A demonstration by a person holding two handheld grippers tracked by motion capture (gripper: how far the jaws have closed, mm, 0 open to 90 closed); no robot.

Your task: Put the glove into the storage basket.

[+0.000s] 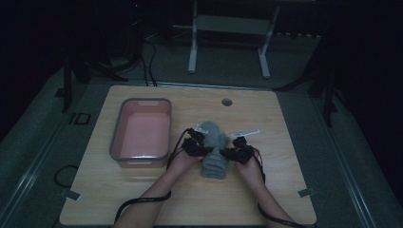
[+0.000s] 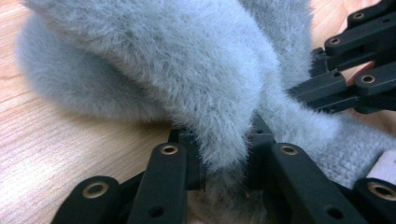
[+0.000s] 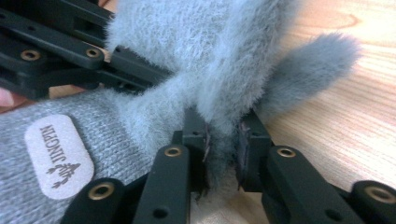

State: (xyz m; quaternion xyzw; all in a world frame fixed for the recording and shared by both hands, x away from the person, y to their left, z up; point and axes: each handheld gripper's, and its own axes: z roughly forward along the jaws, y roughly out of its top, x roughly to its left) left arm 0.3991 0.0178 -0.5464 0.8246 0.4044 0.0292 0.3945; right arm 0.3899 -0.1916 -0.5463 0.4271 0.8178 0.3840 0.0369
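A grey fuzzy mitten [image 1: 212,142] lies on the wooden table [image 1: 285,180], its knitted cuff toward me. My left gripper [image 1: 203,149] pinches its left edge. In the left gripper view, the left gripper [image 2: 225,156] is shut on a fold of the mitten's fur [image 2: 187,70]. My right gripper [image 1: 228,153] grips the right edge. In the right gripper view, the right gripper [image 3: 223,140] has its pads pressed on the mitten [image 3: 196,46], beside the thumb. A pale label patch [image 3: 58,156] sits on the cuff. Each gripper view shows the other gripper close behind the fabric.
A grey bin with a pink inside [image 1: 116,128] stands on the table just left of my left hand. A round cable hole [image 1: 226,102] lies near the far edge. Beyond the table stands a white desk frame [image 1: 192,47]. Tape marks [image 1: 306,192] sit near the front corners.
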